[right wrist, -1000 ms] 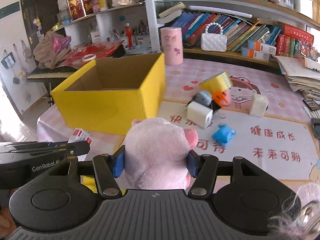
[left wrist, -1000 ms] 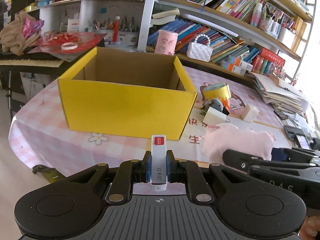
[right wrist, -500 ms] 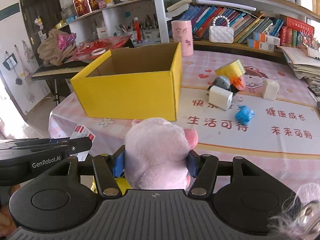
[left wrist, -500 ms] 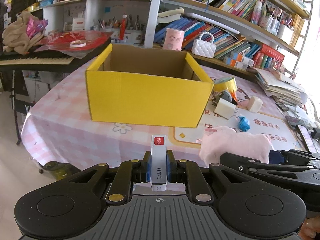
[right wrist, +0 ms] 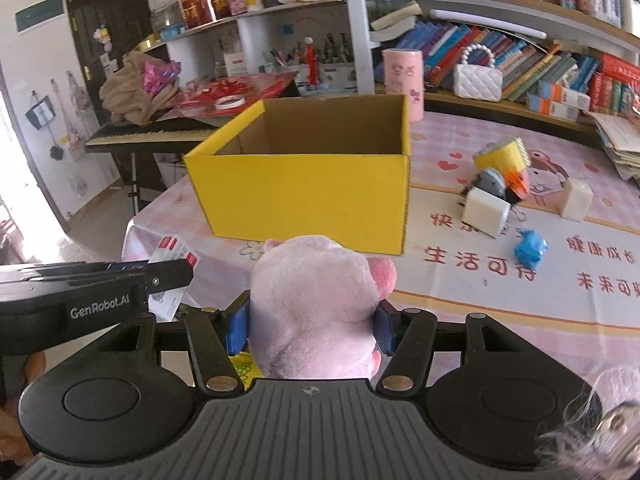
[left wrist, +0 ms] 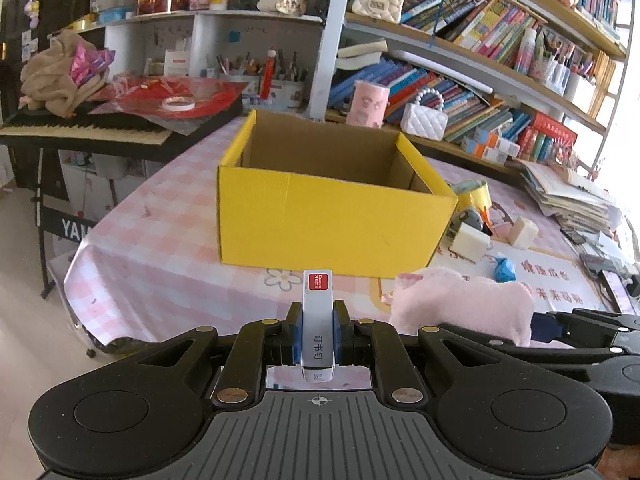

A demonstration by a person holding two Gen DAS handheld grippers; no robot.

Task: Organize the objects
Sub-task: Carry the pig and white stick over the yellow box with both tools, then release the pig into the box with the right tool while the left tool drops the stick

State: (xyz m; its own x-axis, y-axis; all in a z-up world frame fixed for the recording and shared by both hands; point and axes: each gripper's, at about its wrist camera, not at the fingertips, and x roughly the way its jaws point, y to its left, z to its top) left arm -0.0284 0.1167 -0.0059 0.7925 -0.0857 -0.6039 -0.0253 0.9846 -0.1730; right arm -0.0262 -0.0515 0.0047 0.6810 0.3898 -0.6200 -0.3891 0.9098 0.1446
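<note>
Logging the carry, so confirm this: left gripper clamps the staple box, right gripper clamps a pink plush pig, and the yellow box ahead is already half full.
Wrong on the yellow box: the right wrist view shows it empty. The left gripper does clamp the staple box; the right gripper clamps the pink plush pig.

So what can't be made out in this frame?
- Floor of the yellow box: both views, hidden by its own front wall.
- Plush pig: right wrist view, its underside is behind the gripper body; left wrist view, its rear is behind the right gripper.
- Staple box: left wrist view, the sides are covered by the left gripper pads.
- Small items beside the yellow tape roll: they overlap, too small to name.
</note>
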